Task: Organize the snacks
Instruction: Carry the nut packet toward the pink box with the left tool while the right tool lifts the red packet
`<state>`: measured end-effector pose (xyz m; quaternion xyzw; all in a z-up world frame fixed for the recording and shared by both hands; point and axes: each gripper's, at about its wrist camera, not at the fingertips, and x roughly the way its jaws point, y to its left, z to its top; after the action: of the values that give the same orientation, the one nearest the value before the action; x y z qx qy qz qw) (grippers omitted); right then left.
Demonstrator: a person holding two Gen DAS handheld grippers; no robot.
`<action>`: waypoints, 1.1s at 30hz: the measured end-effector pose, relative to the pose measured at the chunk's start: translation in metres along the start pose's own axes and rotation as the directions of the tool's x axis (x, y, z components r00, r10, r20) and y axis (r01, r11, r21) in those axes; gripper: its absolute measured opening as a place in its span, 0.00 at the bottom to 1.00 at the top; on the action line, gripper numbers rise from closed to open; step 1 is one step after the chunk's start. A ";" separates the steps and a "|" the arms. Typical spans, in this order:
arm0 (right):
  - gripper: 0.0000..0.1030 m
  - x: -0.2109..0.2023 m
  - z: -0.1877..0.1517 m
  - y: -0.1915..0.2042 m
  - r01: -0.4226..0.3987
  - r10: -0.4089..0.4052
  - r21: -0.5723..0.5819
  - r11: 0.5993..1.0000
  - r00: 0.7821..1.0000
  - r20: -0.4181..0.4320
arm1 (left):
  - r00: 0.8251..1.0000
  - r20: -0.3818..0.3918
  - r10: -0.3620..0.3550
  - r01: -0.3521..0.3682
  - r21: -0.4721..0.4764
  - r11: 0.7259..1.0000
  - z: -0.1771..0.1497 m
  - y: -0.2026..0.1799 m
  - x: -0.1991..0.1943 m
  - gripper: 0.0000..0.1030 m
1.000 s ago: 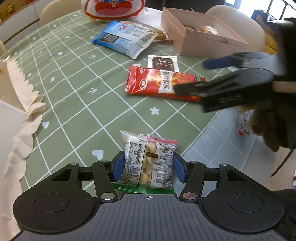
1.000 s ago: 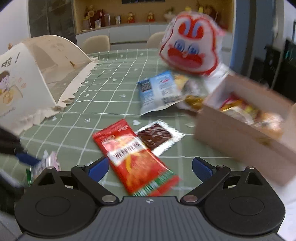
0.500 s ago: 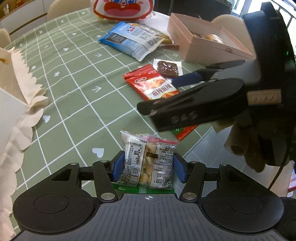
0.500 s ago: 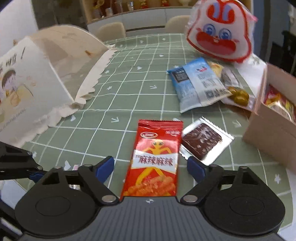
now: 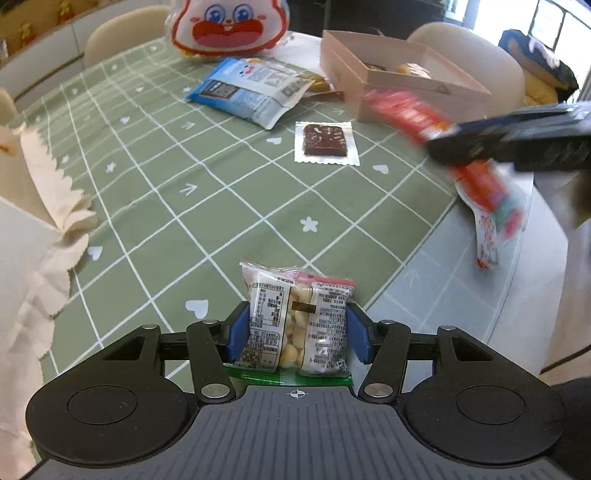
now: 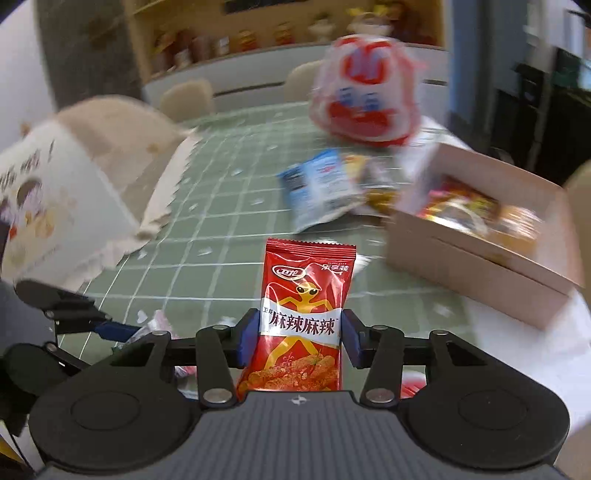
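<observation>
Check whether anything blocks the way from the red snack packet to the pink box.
Nothing visible does. The right tool holds the red snack packet above the table, and the open pink box lies ahead to its right. The brownie packet lies flat on the table, below that path.

A counter wears a green cloth with a white grid, hearts, stars and arrows. Cream chairs stand at its far side, and another stands behind its right edge, with a dark blue and yellow bundle beyond it. In the right wrist view, a wooden shelf of blurred jars and figures lines the back wall above a pale cabinet. Grey floor tiles show past the counter's near right edge.
</observation>
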<state>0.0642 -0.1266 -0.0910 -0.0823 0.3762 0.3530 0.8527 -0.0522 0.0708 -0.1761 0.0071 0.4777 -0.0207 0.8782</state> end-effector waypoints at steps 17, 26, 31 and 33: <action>0.45 -0.168 0.077 -0.085 0.308 -0.332 0.125 0.943 0.893 0.304 | 0.832 0.424 -0.358 0.361 0.075 0.929 0.249 -0.032 -0.096 0.52; 0.45 -0.146 0.096 -0.101 0.341 -0.386 0.199 0.919 0.880 0.277 | 0.872 0.228 -0.434 0.477 -0.194 0.857 0.301 -0.030 0.062 0.53; 0.45 -0.112 0.092 -0.110 0.402 -0.443 0.228 0.887 0.879 0.175 | 0.907 0.104 -0.407 0.417 -0.106 0.903 0.297 -0.039 0.138 0.54; 0.45 -0.096 0.093 -0.113 0.426 -0.461 0.225 0.876 0.877 0.136 | 0.901 0.176 -0.395 0.418 -0.113 0.901 0.292 -0.029 0.133 0.53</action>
<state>0.1483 -0.2244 0.0274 -0.0526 0.2980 0.1162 0.9460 0.2635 0.0286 -0.1289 -0.1599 0.4018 -0.1688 0.8857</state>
